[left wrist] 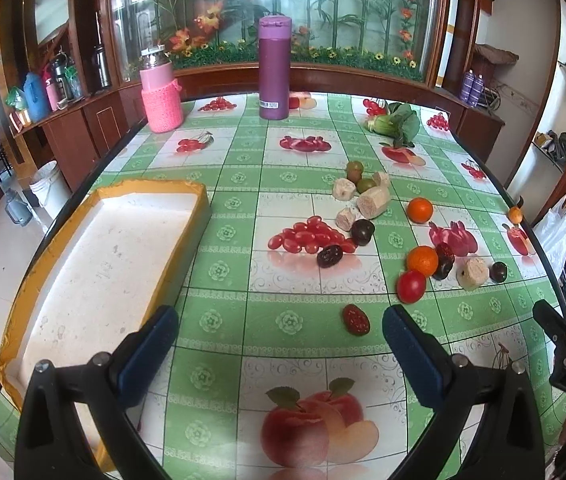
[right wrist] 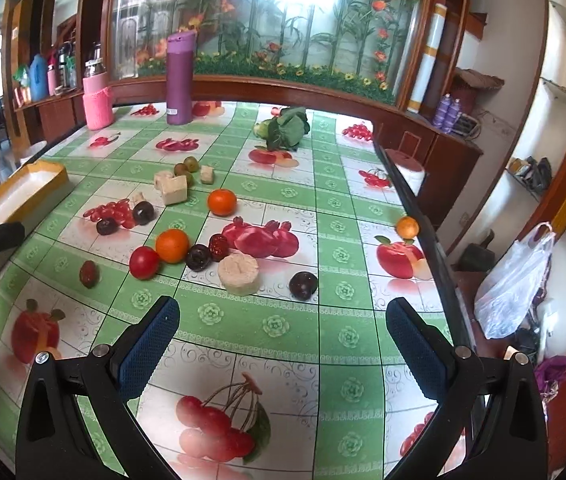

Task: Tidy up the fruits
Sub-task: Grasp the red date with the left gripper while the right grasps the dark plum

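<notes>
Loose fruit lies scattered on a green fruit-print tablecloth. In the left wrist view I see a strawberry, a red tomato, two oranges, dark plums and pale cut chunks. An empty white foam tray with a yellow rim sits to the left. My left gripper is open above the cloth, nothing between its fingers. In the right wrist view my right gripper is open, just short of a pale chunk and a dark plum. The tomato and an orange lie further left.
A purple flask and a pink knit-covered bottle stand at the table's far side, with a leafy vegetable to the right. A small orange rests at the table's right edge. A white plastic bag hangs beyond it.
</notes>
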`<state>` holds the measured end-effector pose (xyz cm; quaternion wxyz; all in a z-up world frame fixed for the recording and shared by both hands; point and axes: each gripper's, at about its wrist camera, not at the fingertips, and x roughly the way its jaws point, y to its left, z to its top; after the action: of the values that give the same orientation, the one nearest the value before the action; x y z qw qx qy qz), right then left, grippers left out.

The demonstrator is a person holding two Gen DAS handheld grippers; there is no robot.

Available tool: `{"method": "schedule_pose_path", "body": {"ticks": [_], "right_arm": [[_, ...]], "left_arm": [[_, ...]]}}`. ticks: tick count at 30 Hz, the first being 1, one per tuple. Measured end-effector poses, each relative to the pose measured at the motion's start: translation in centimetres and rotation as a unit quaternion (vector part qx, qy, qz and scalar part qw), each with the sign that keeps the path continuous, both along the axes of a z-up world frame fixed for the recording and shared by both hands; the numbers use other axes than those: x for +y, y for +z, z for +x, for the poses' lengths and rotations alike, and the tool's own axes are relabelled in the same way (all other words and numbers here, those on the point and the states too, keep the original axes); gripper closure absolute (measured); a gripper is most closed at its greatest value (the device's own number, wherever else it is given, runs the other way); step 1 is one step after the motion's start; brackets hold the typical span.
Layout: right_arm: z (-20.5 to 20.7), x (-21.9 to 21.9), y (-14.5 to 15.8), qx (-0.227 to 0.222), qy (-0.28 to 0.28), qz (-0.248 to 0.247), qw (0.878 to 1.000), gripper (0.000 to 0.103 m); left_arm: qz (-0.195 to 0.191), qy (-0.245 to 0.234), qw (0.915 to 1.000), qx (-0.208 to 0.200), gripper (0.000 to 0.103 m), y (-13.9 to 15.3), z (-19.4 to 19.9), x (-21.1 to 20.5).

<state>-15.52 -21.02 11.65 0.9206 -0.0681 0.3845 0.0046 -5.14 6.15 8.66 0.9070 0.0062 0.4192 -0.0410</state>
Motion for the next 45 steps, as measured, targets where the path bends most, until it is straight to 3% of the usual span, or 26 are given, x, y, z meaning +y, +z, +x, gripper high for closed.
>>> {"method": "schedule_pose_path", "body": {"ticks": [3,7,12,16,20,24,29,34,41,45], "right_arm": [[1.7,-0.7,-0.4,0.030,0.018,0.020,0.999,0.000],[4.0,-0.8,-2.4,0.064,0.033,-0.017,0.997,0.001],[6.0,-2.7,-5.1,0.105,0.038,-0.019,0.994,0.019],[7.5,-3.7,-6.3,0.124,0.044,-0.012,0.991,0.026],[8.7,-3.9,-7.0,0.135,0.056,-0.010,0.989,0.051],[9.2,-4.3,-7.2,0.134,0.072,0.023,0.988,0.068],[8.5,-3.8,-7.0,0.128,0.089,0.005,0.988,0.077],[7.2,-4.0,-6.6,0.113,0.092,0.000,0.989,0.077],[5.5,-3.9,-6.6,0.104,0.102,-0.006,0.989,0.077],[5.4,-4.0,-6.8,0.104,0.103,0.000,0.989,0.077]], "left_arm": [[0.011,-0.005,0.9999,0.000,0.000,0.3,0.3,-0.4],[0.023,-0.022,0.9994,0.011,0.000,-0.1,0.6,-1.3],[0.068,-0.034,0.9969,0.017,0.000,-0.8,1.0,-2.3],[0.089,-0.041,0.9950,0.019,0.000,-1.2,1.4,-2.8],[0.092,-0.046,0.9943,0.030,0.000,-1.7,1.8,-3.0],[0.085,-0.049,0.9941,0.047,0.000,-2.3,2.2,-2.9],[0.069,-0.055,0.9932,0.076,0.000,-3.5,2.8,-3.2],[0.049,-0.067,0.9928,0.086,0.000,-4.3,3.3,-4.2],[0.052,-0.100,0.9893,0.093,0.025,-5.3,3.2,-4.9],[0.034,-0.109,0.9872,0.111,0.042,-6.3,3.4,-5.0]]}}
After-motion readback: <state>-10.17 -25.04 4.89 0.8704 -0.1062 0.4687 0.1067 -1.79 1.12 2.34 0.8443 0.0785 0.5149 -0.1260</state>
